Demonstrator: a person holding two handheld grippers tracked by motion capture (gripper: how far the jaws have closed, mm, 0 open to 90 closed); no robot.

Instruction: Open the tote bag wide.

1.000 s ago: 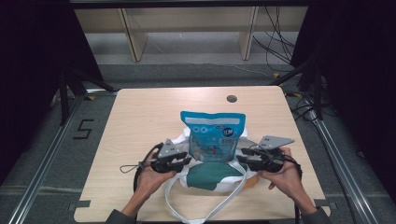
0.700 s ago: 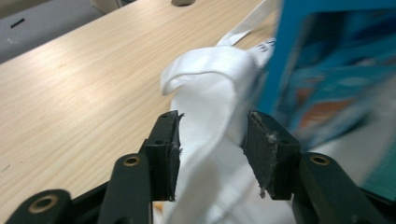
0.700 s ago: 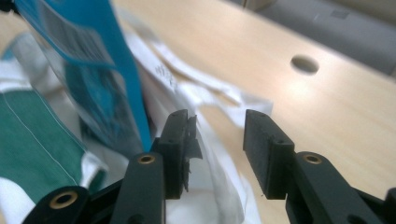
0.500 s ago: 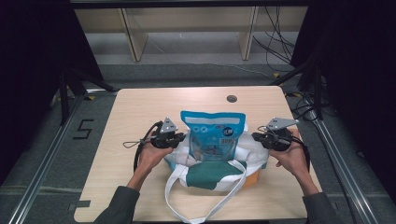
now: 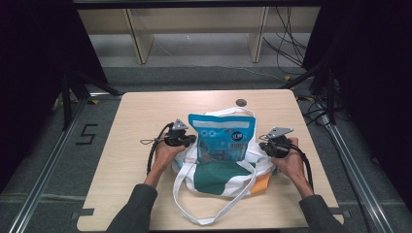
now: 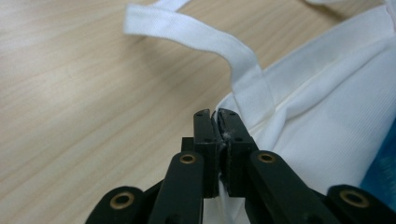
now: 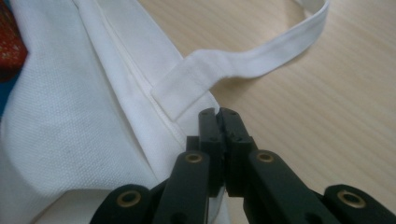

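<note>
A white tote bag (image 5: pixel 221 178) with green and orange panels lies on the table, and a blue snack packet (image 5: pixel 221 138) lies in its mouth. My left gripper (image 5: pixel 188 141) is shut on the bag's rim at the packet's left; in the left gripper view the jaws (image 6: pixel 217 114) pinch white cloth (image 6: pixel 317 107) beside a strap (image 6: pixel 187 30). My right gripper (image 5: pixel 263 145) is shut on the rim at the packet's right; in the right gripper view its jaws (image 7: pixel 218 113) pinch the bag's edge (image 7: pixel 70 116) below a strap (image 7: pixel 261 58).
The wooden table (image 5: pixel 136 121) has a dark round hole (image 5: pixel 241 102) near its far edge. One long strap (image 5: pixel 194 208) loops toward the front edge. Black frames, cables and shelving stand around the table.
Both grippers moved away from the person and spread apart, pulling the bag's rim up along the packet's sides. More of the packet now sits inside the bag.
</note>
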